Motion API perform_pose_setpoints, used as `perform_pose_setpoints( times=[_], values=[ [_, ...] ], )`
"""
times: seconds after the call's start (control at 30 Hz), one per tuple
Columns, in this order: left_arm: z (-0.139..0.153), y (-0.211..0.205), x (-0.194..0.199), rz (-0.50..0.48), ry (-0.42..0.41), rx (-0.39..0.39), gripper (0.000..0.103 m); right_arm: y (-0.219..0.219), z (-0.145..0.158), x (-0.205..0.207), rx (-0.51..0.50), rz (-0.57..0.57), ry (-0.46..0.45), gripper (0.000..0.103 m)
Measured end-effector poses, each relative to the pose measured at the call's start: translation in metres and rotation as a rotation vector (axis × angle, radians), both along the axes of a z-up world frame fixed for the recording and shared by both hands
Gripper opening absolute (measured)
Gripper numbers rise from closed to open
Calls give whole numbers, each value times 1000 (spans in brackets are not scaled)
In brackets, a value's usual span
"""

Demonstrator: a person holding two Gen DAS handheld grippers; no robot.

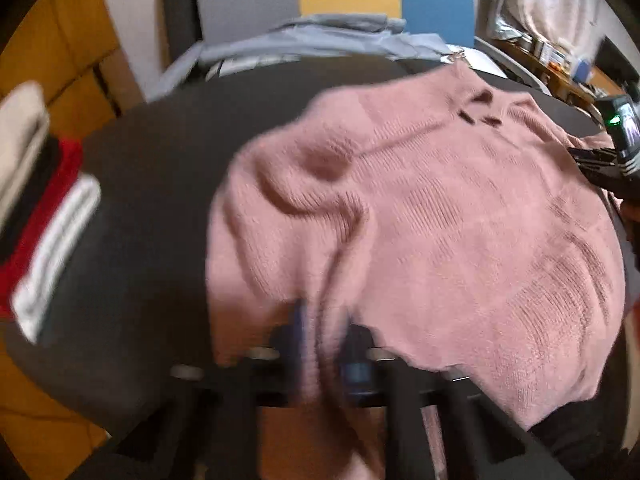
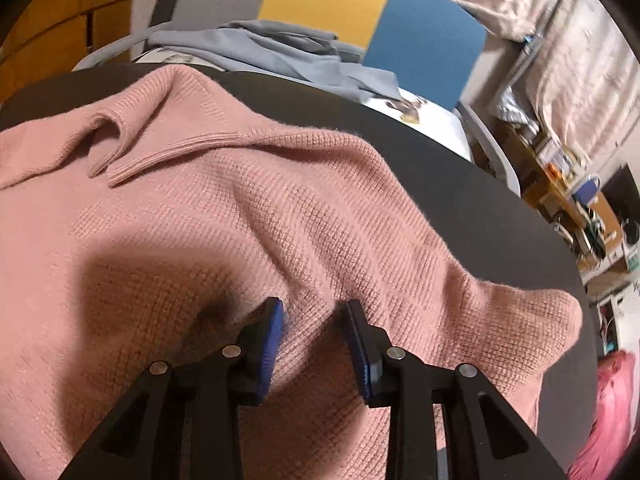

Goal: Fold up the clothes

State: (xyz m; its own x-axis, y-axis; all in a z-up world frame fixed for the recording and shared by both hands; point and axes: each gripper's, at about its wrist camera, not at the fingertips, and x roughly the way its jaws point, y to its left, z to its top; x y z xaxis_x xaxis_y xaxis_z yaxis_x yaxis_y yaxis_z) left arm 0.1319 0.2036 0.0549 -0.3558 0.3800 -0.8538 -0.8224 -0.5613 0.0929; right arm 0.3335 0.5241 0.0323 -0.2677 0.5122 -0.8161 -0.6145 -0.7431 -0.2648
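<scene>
A pink knit sweater (image 1: 440, 208) lies spread on a dark round table (image 1: 152, 200), its collar toward the far edge. At the bottom of the blurred left wrist view, my left gripper (image 1: 326, 332) is shut on a fold of the sweater's near edge, and the pink fabric runs down between its blue pads. In the right wrist view my right gripper (image 2: 314, 320) stands partly open, low over the sweater (image 2: 240, 208) near its right side. Creased knit shows in the gap, and the pads do not press on it. The right gripper (image 1: 588, 164) also shows at the sweater's right edge.
A stack of folded clothes (image 1: 40, 208) in beige, black, red and white sits at the table's left. A grey-blue garment (image 2: 272, 52) lies on a chair beyond the table (image 2: 480, 184). A cluttered desk (image 2: 580, 208) stands at the right, with something pink (image 2: 612, 400) below it.
</scene>
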Motion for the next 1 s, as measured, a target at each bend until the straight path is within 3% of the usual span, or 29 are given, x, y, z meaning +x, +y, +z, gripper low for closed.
perform_pose_setpoints(
  times=[0.2,0.37,0.53,0.63,0.73,0.8,0.87,0.93,1.0],
  values=[
    [49,12,-41,14,166,-5,11,16,0,28,-53,-28,55,31],
    [61,28,-100,93,169,-38,11,21,-2,40,-60,-32,108,31],
    [27,57,-162,183,173,-199,16,22,-5,33,-18,-20,93,32],
    [0,70,-192,290,153,-312,16,31,-5,41,-74,-27,155,33],
    [15,73,-191,365,163,-228,16,39,9,43,-128,-31,171,32],
    [35,75,-168,359,247,-159,25,35,28,44,-106,-22,239,33],
    [54,86,-135,274,374,-93,66,28,44,38,-121,36,317,35],
    [63,103,-99,145,480,-27,86,28,48,22,-192,87,326,36],
    [60,128,-65,-31,543,-14,86,38,42,4,-317,81,362,36]
  ],
)
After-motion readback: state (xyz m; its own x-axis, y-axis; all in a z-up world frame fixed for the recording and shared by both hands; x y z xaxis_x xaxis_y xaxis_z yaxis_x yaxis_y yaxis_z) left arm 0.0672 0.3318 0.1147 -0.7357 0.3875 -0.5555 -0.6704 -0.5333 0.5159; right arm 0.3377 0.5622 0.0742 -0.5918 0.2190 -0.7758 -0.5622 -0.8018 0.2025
